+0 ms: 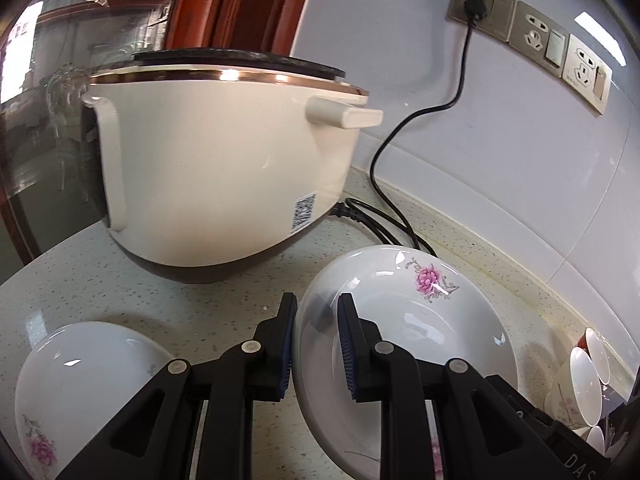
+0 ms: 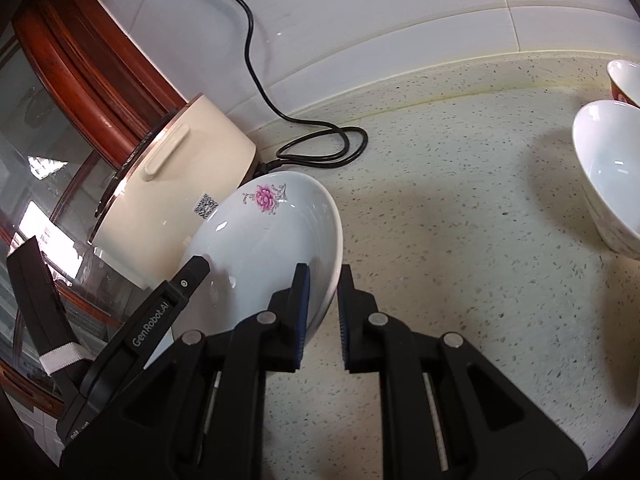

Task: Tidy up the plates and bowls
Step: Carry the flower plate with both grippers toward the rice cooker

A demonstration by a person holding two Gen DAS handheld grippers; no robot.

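Observation:
A white plate with a pink flower (image 1: pixel 420 320) hangs tilted above the speckled counter (image 1: pixel 180 300), held from both sides. My left gripper (image 1: pixel 318 340) is shut on its left rim, one pad inside and one outside. In the right wrist view the same plate (image 2: pixel 260 240) has my right gripper (image 2: pixel 324 304) shut on its right rim, and the left gripper (image 2: pixel 192 276) shows at its far side. A second flowered plate (image 1: pixel 80 384) lies on the counter at lower left. White bowls (image 2: pixel 612 172) stand to the right.
A cream rice cooker (image 1: pixel 220 152) stands close behind the plate, its black cord (image 1: pixel 400 216) looped on the counter and plugged into a wall socket (image 1: pixel 476 4). A red-sided bowl (image 2: pixel 624 80) sits near the wall. A glass cabinet with wooden frame (image 2: pixel 60 140) is left.

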